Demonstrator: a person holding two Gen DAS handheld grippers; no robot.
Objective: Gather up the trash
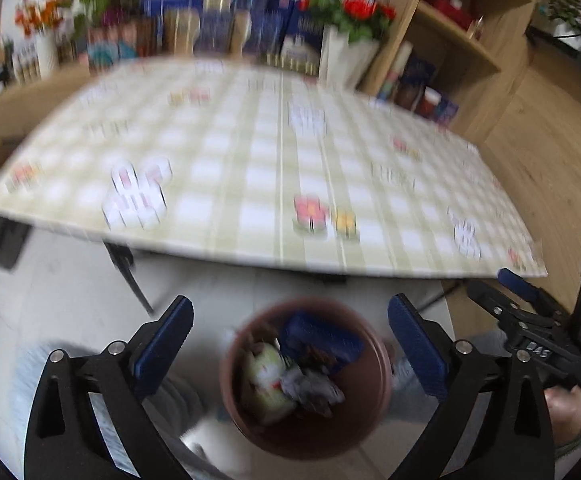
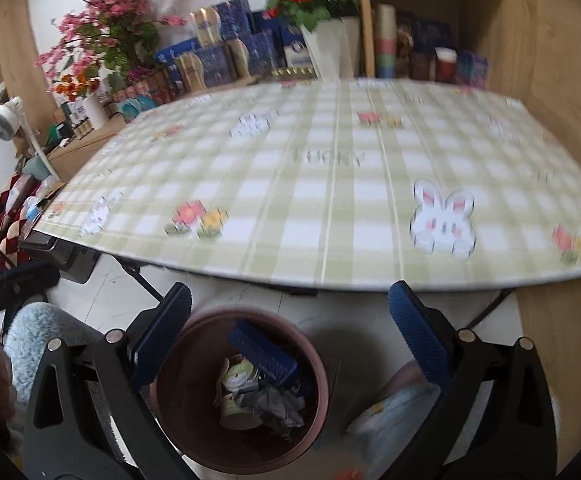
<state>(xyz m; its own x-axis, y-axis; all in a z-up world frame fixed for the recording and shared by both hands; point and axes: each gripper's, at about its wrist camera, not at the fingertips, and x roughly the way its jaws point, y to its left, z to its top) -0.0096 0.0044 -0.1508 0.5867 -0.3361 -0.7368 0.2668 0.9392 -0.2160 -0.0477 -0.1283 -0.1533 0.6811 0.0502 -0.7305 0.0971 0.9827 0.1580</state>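
Observation:
A brown round bin (image 1: 366, 424) stands on the floor below the table's front edge; it also shows in the right wrist view (image 2: 178, 412). Inside lie a blue box (image 2: 262, 354), a pale cup (image 2: 238, 376) and crumpled grey wrapping (image 2: 278, 404). My left gripper (image 1: 290, 348) is open and empty above the bin. My right gripper (image 2: 290, 340) is open and empty above the bin too. The right gripper's body (image 1: 530, 320) shows at the right of the left wrist view.
A table with a green checked cloth (image 2: 330, 184) printed with rabbits and flowers fills the middle. Boxes, flower vases (image 2: 326, 44) and wooden shelves (image 2: 430, 20) stand behind it. A folding table leg (image 1: 130, 276) and white floor lie beneath. Both views are blurred.

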